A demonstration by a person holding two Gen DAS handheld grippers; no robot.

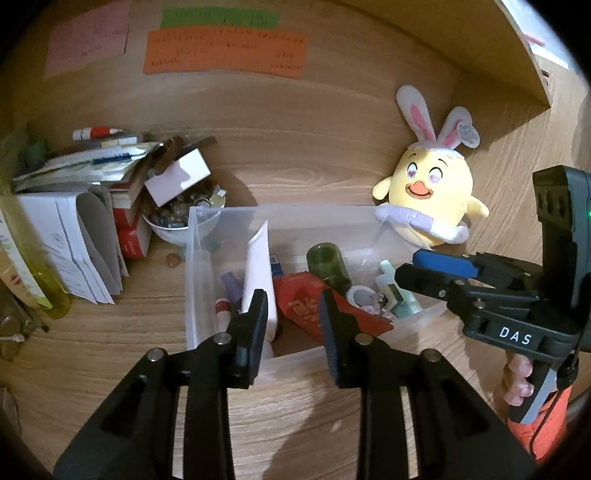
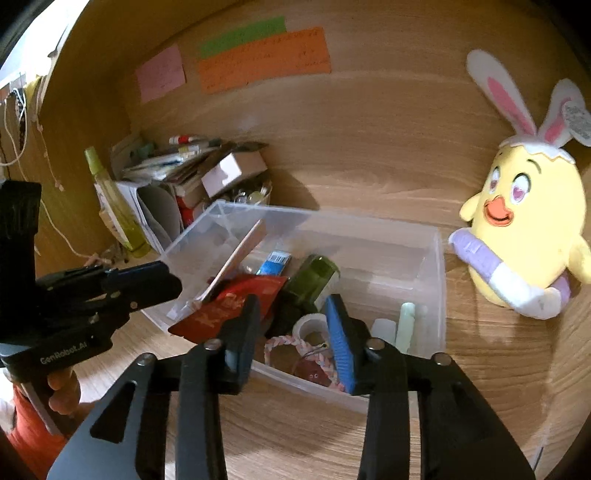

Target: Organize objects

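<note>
"DAS" reads in white on the right claw (image 1: pixel 436 273) body, and "GenRobot.AI" on the left claw (image 2: pixel 162 284) body; writing on the orange note (image 1: pixel 225 51), green note (image 1: pixel 218 18) and pink note (image 1: pixel 88 37) on the wooden back panel is too blurred to read. A clear plastic bin (image 1: pixel 192 266) sits mid-worktop (image 1: pixel 110 332), holding a red packet (image 1: pixel 314 306) with gold characters, a white tube (image 1: pixel 258 266), a green jar (image 1: pixel 328 262), a tape roll (image 2: pixel 312 325) and a braided cord (image 2: pixel 295 343). A yellow chick plush (image 1: pixel 432 188) with rabbit ears stands just beside the bin's right end; stacked papers (image 1: pixel 74 229) and a filled bowl (image 1: pixel 173 225) crowd its left. Both claws hover over the bin's near edge, jaws parted and empty.
</note>
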